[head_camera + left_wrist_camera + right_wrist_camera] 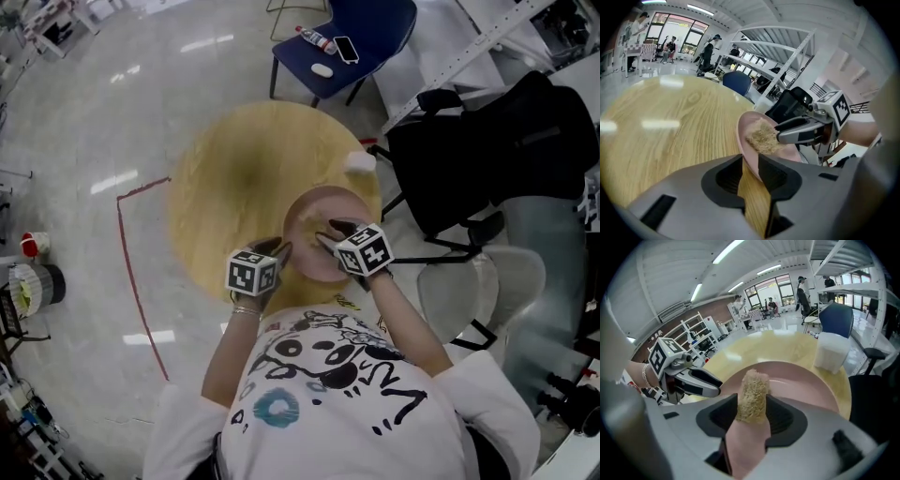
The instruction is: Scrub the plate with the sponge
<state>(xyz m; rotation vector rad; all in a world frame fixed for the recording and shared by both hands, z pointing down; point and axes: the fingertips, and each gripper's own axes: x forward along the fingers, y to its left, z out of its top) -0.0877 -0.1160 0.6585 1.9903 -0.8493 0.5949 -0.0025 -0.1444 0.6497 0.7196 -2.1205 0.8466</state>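
Note:
A pink plate (pixel 302 204) lies on the near right part of the round wooden table (pixel 234 178). My left gripper (pixel 281 249) comes at it from the left, and in the left gripper view its jaws (pixel 750 168) are shut on the plate's rim (pixel 742 136). From the near side, my right gripper (pixel 330 231) reaches over the plate. A tan fibrous sponge (pixel 752 397) stands upright between that gripper's pads, over the plate's inside (pixel 801 385). In the left gripper view the sponge (pixel 761 136) rests against the plate at the right gripper's tips (pixel 787 131).
A white block (pixel 359 161) stands on the table just beyond the plate, close to the table's right edge. A blue chair (pixel 347 37) with small items stands past the table. A black bag on a seat (pixel 497 150) and a white chair (pixel 487 286) are at the right.

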